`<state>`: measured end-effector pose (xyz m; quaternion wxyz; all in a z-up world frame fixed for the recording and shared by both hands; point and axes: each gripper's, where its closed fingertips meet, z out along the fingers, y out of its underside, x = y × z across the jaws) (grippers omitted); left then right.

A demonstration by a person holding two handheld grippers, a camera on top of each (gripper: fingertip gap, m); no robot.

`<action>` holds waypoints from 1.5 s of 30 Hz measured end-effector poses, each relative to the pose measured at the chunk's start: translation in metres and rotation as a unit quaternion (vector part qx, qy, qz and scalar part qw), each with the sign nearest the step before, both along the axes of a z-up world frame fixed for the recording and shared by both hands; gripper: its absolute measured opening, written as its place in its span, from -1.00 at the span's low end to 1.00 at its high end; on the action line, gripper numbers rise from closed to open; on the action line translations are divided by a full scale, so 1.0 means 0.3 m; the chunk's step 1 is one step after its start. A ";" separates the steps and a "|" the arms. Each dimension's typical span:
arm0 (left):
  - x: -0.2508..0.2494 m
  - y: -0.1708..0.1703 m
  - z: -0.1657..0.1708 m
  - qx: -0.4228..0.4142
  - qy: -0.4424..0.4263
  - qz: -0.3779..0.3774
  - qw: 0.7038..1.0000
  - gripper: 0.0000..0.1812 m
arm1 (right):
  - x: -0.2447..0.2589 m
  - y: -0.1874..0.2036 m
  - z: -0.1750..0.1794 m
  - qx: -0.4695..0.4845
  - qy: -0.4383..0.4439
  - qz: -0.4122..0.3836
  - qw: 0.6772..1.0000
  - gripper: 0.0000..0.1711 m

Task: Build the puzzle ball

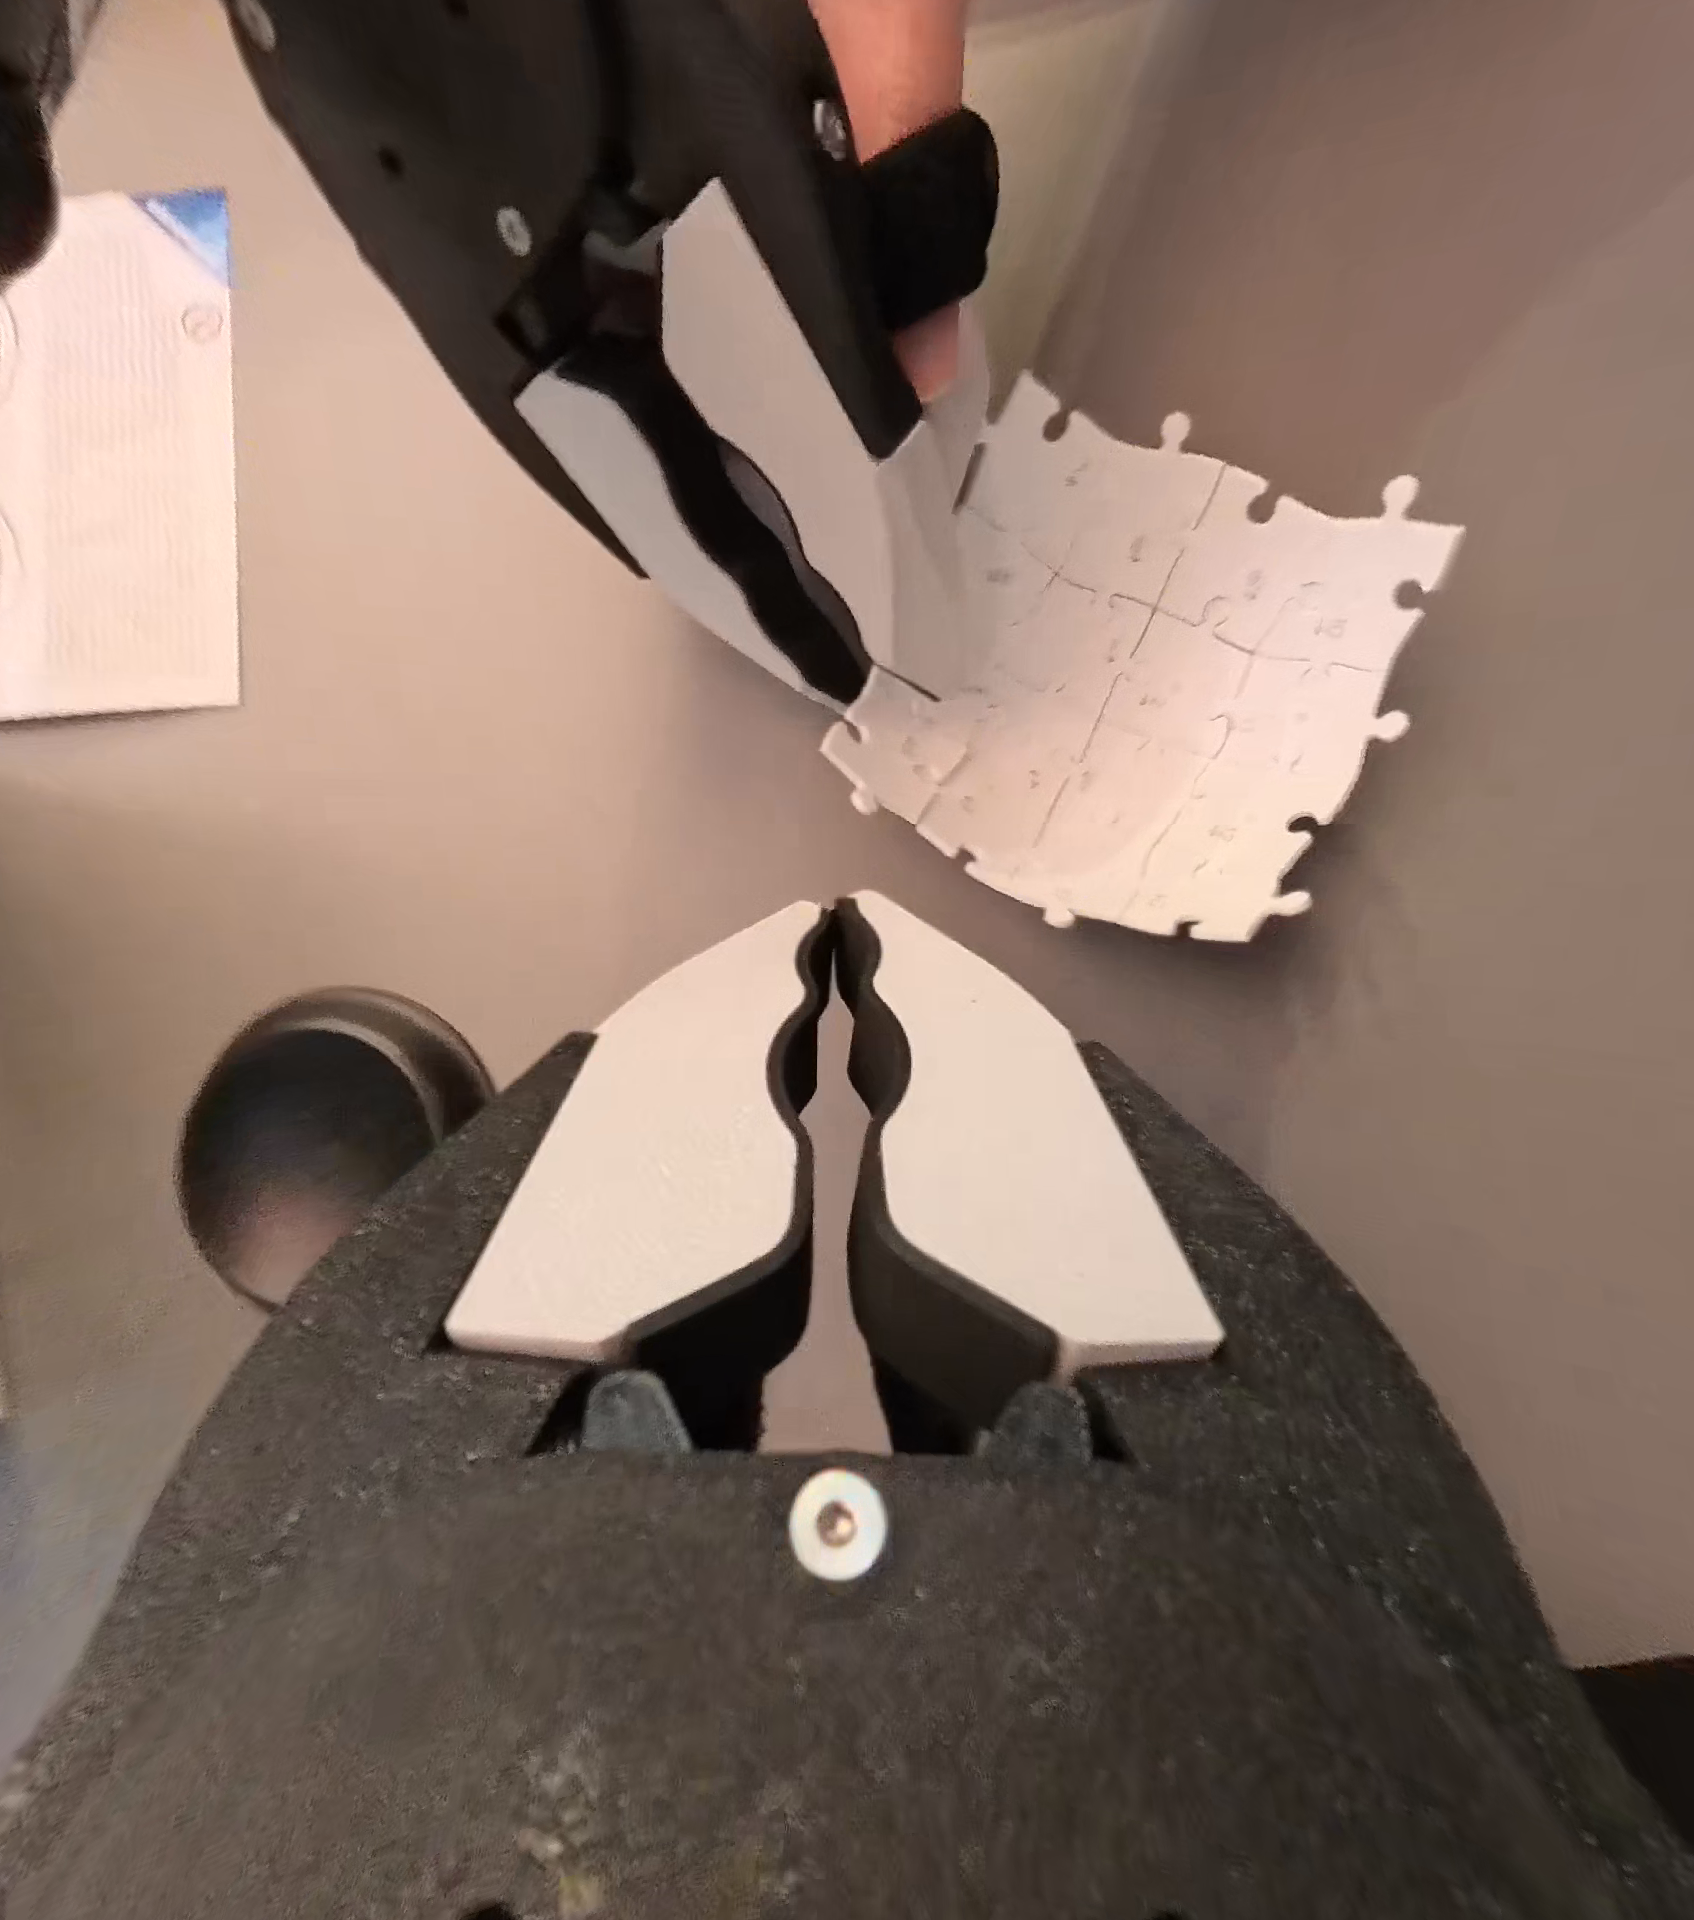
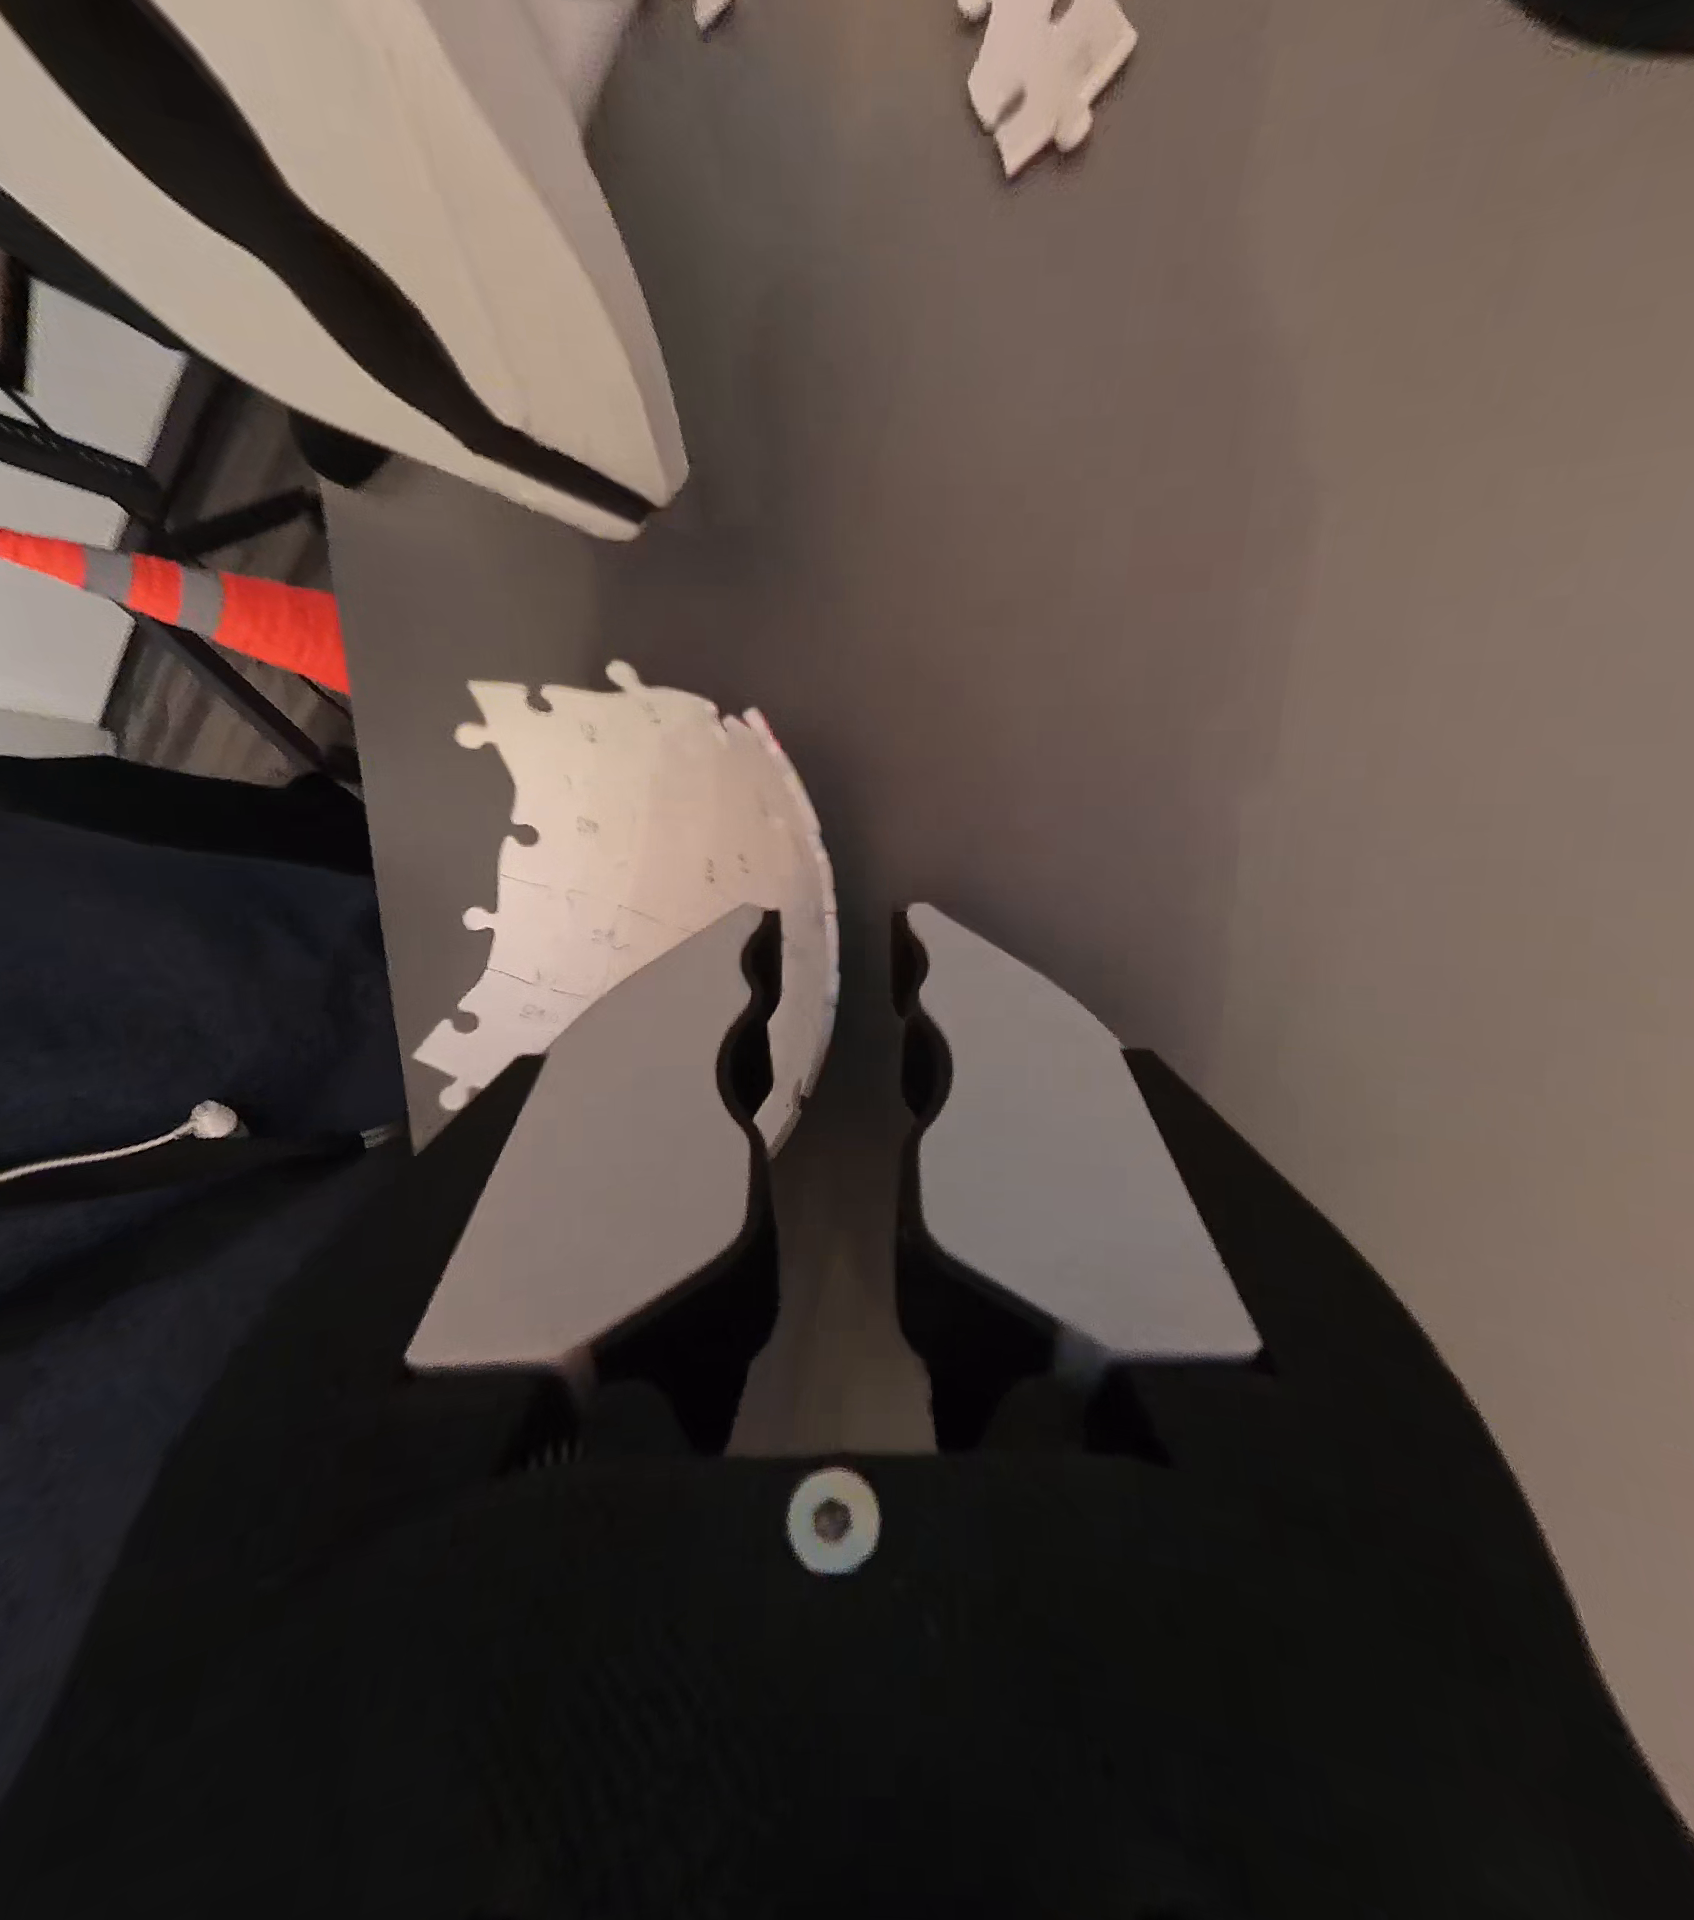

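Left wrist view: my left gripper (image 1: 837, 914) has its fingers pressed together, nothing between them, hovering over the grey table (image 1: 1445, 312). Just ahead lies the curved white sheet of joined puzzle pieces (image 1: 1165, 707); my right gripper (image 1: 884, 665) meets its near corner. White printed paper sheet (image 1: 64, 468) at left, dark round metal cup (image 1: 323, 1122) beside my gripper.

Right wrist view: right gripper (image 2: 838, 920) fingers stand apart, the curved sheet's (image 2: 635, 862) edge against the left finger, not clamped. Loose white puzzle piece cluster (image 2: 1051, 73) lies well apart, farther up the table (image 2: 1342, 623).
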<state>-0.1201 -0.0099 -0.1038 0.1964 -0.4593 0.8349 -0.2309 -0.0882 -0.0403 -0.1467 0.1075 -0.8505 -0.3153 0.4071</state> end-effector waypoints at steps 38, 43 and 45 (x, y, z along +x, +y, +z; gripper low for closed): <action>-0.044 -0.139 -0.126 -0.355 0.070 0.215 0.907 -0.91 | -0.045 0.005 -0.009 -0.049 -0.052 0.130 0.989 -0.88; -0.036 -0.138 -0.128 -0.356 0.074 0.211 0.907 -0.91 | -0.042 0.002 -0.010 -0.063 -0.042 0.128 0.989 -0.91; -0.033 -0.136 -0.127 -0.356 0.072 0.210 0.908 -0.92 | -0.046 0.000 -0.008 -0.069 -0.034 0.126 0.989 -0.90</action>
